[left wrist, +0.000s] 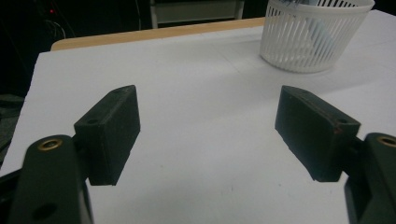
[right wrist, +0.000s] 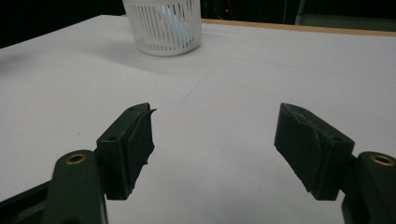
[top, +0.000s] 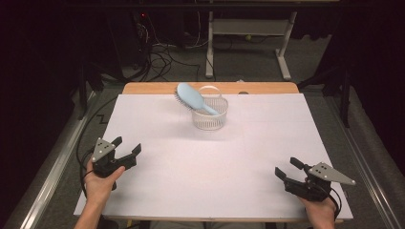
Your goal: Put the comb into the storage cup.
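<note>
A pale blue plastic hairbrush [top: 193, 98] is being propped handle-down in a white slatted plastic basket [top: 210, 116], probably for storage. The left tool [top: 127, 147] and right tool [top: 285, 168] are being held wide open and empty at the white worktop's [top: 215, 171] near corners.

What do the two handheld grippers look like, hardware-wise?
Both the left gripper and the right gripper are black, each topped by a grey three-cornered plate. A black cable trails from each. Their fingers are blocky black pads on arms with brass-coloured inserts.

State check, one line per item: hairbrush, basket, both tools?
hairbrush: handle down in the basket, head leaning out over the rim to the left.
basket: upright on the white sheet, handle raised.
left tool: open, holding nothing, near the sheet's left edge.
right tool: open, holding nothing, near the sheet's right corner.
</note>
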Tool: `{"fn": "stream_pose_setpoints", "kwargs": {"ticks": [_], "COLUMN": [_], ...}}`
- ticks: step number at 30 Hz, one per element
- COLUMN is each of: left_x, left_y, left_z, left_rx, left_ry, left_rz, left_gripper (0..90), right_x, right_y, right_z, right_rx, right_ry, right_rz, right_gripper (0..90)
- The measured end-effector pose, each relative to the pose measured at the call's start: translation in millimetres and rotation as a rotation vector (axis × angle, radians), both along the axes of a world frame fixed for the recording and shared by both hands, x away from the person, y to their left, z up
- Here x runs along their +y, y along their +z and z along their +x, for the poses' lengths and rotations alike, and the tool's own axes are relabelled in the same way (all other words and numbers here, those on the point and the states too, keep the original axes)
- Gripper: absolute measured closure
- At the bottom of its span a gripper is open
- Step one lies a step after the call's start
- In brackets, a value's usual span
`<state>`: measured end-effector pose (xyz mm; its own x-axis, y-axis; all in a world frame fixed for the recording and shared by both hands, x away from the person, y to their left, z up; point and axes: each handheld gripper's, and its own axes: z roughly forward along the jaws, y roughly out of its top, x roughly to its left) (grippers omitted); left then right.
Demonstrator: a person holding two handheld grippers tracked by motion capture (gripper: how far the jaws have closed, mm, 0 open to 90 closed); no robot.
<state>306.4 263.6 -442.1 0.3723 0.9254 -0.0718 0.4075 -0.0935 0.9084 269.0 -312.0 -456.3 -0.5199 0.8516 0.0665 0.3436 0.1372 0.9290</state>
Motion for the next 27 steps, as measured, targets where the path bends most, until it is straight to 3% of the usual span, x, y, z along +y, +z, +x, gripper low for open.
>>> {"fn": "stream_pose_setpoints", "kwargs": {"ticks": [27], "left_x": [6.4], "left_y": [-12.6], "left_z": [-1.4], "left_rx": [0.007], "left_ry": [0.039], "left_rz": [-0.008], "left_gripper": [23.2], "right_x": [0.0], "right_y": [0.0], "right_z": [0.0], "right_rx": [0.0], "right_ry": [0.0], "right_rz": [0.0], "right_gripper": [28.7]}}
